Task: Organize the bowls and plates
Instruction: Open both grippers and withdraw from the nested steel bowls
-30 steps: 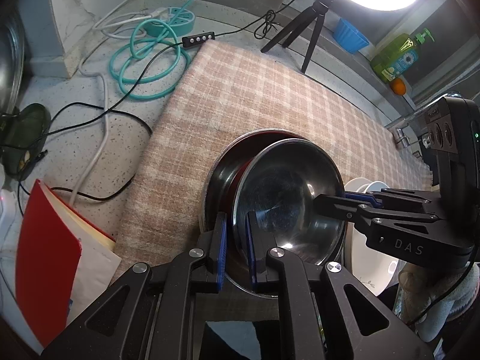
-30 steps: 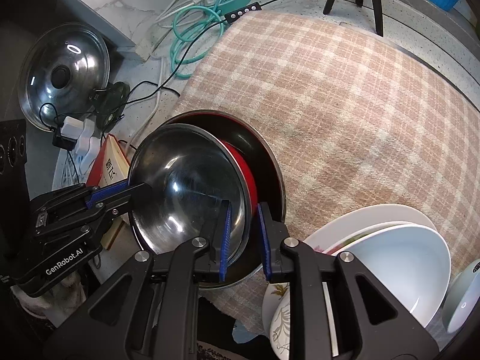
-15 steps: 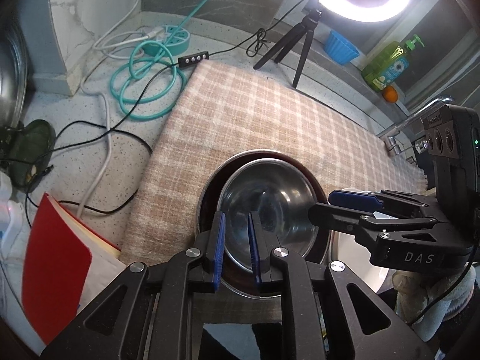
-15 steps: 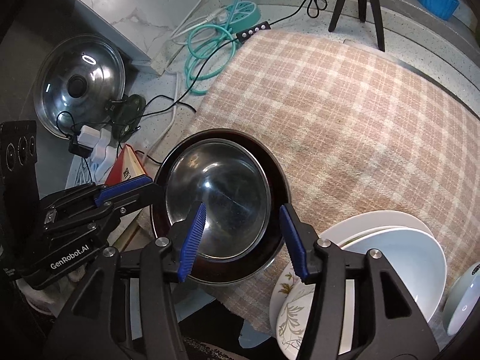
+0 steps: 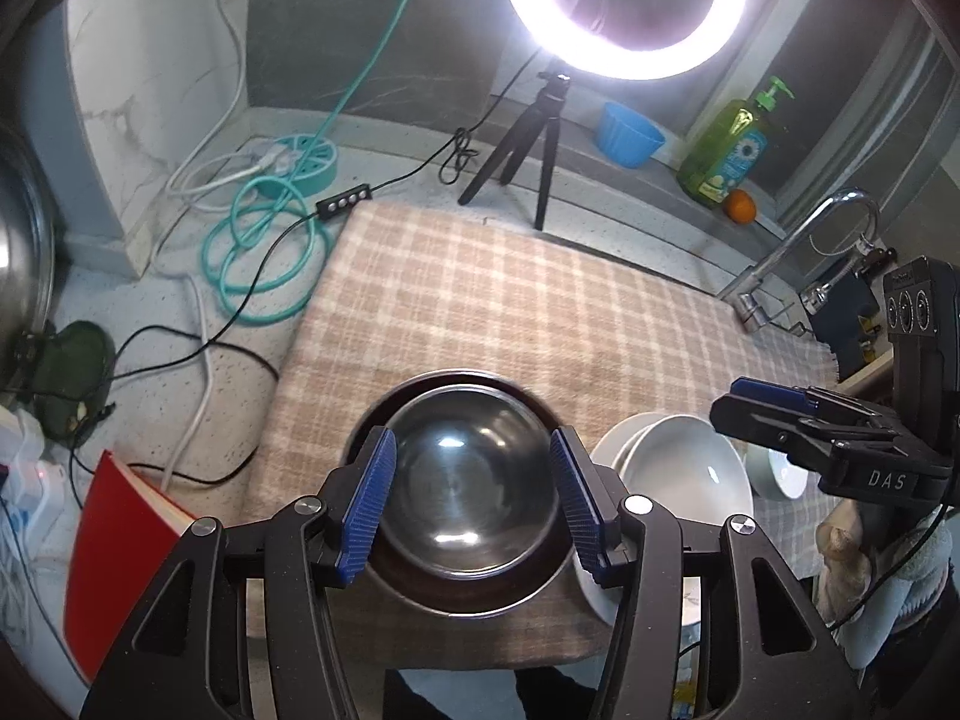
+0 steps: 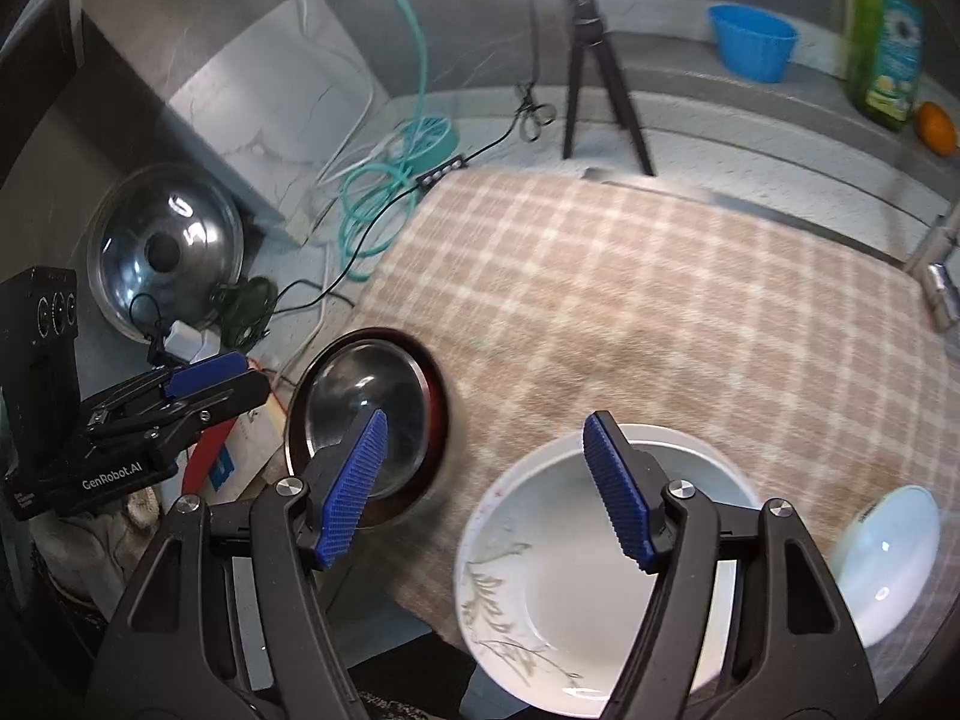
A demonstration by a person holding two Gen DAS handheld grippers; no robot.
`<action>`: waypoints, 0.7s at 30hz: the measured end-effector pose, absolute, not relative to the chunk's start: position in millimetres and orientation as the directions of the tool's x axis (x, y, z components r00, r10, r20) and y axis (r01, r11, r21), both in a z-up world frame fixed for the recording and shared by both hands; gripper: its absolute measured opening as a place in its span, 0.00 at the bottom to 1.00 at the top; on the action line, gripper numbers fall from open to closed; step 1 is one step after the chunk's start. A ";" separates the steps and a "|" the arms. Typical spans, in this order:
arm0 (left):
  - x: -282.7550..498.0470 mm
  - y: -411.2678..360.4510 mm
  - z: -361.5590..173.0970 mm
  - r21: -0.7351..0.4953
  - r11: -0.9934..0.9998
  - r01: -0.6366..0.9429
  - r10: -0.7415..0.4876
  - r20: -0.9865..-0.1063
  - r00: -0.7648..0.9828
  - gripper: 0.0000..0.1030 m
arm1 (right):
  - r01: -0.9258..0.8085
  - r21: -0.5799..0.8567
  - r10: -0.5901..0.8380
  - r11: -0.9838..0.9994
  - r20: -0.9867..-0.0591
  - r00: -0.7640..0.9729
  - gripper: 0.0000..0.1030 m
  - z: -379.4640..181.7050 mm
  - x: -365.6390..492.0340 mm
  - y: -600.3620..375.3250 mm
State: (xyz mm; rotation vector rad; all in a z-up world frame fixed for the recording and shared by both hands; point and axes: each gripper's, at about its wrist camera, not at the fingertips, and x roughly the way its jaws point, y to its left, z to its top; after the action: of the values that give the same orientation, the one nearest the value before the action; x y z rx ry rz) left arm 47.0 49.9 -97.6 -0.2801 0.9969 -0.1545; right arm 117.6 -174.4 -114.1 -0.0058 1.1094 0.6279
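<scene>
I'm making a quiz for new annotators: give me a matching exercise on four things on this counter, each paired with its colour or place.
Things:
1. steel bowl
2. white bowl
3. small tub
4. book

Descriptions:
A. red, lying on the counter beside the checked cloth
B. blue, on the ledge near the soap bottle
C. nested inside a dark bowl
D. stacked on a plate with a leaf pattern

Pairs: 1-C, 2-D, 3-B, 4-A
</scene>
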 end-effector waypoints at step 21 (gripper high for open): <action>70.3 -91.3 -96.2 -0.323 0.918 0.232 -0.397 -0.778 0.486 0.51 | -0.144 0.281 0.313 0.949 -0.782 0.540 0.95 -111.7 101.2 -393.9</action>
State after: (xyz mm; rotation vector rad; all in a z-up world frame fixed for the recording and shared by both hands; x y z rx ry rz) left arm 70.3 -91.3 -96.2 -0.1834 0.9923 -0.3851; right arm 101.2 -393.9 -111.7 0.1918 0.9645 0.2735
